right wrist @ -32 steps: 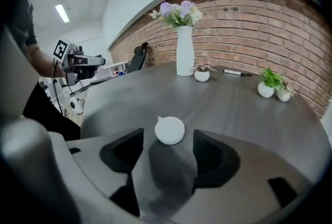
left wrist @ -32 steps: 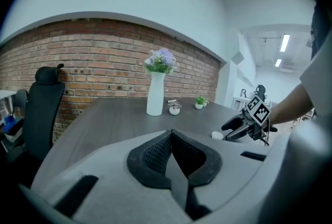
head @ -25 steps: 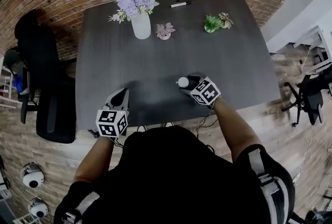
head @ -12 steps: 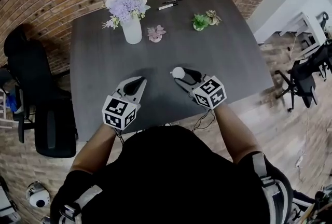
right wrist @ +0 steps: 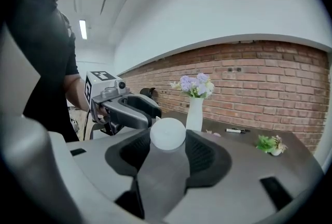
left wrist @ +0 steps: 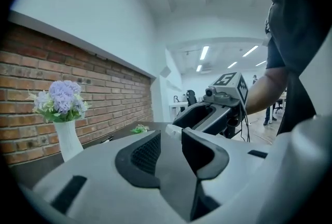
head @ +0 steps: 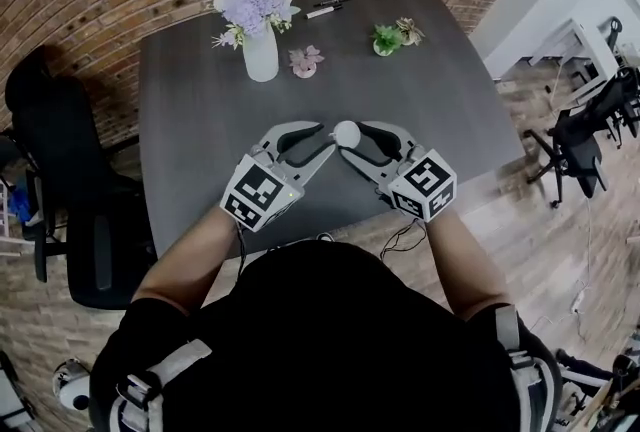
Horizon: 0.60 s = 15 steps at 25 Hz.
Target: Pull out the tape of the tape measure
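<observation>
Moved since a second ago: both tongs have come up off the tabletop (head: 200, 130) and swung in toward each other; they now meet tip to tip over the middle of its front edge.
Right tongs (head: 352, 142): their jaws closed within the last second and now pinch the tape measure (head: 347, 133), a round white case sitting between the pads with its face toward the camera on these tongs.
Left tongs (head: 322, 140): their jaws have just been opening and now stand spread, the pads pressing on nothing; a small white part of the case shows just past their tips.
Tape measure: in the air above the front edge of the tabletop, no longer resting on it, touching the right pads and just beside the left tips.
Tape: none drawn out that I can see; the tab is too small to make out.
Meaning for the task: the case looks secured and presented, so the pull itself seems still to come; the left side would need to close on the tab first.
Pose: both forearms reach forward from the body, the two tools angled inward and close to level, marker cubes toward the person.
Rest of tabletop: vase of flowers (head: 261, 55) stands near the far edge, well apart.
</observation>
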Each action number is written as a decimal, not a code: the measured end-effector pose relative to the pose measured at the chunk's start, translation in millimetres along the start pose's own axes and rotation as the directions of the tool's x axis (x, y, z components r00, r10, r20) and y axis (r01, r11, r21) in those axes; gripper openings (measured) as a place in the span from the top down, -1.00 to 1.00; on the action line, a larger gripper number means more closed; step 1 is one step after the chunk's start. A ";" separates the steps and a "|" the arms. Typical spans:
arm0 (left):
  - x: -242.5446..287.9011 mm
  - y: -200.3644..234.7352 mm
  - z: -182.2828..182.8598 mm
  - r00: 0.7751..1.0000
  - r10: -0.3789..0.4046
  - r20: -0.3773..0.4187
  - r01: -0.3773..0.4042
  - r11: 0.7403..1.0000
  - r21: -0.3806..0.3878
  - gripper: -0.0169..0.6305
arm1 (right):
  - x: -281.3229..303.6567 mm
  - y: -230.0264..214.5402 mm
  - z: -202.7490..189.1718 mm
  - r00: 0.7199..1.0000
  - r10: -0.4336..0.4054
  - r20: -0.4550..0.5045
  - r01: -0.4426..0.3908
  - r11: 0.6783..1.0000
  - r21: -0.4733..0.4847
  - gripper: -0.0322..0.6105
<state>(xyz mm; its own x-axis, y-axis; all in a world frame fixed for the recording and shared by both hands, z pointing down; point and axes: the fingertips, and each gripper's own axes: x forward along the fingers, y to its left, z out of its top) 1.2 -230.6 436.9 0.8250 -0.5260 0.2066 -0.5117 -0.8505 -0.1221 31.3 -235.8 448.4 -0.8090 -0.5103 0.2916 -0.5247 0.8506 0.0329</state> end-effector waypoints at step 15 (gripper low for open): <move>-17.4 -4.6 9.9 0.994 -0.106 0.025 0.106 0.994 0.005 0.91 | 4.3 19.2 15.9 0.999 0.036 0.032 -0.035 0.999 -0.015 0.25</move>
<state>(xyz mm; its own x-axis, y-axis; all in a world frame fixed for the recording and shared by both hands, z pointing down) -8.4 -217.6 424.2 0.8803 -0.4328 0.1943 -0.4201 -0.9014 -0.1044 13.6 -223.6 435.2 -0.8353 -0.4834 0.2620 -0.4917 0.8700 0.0374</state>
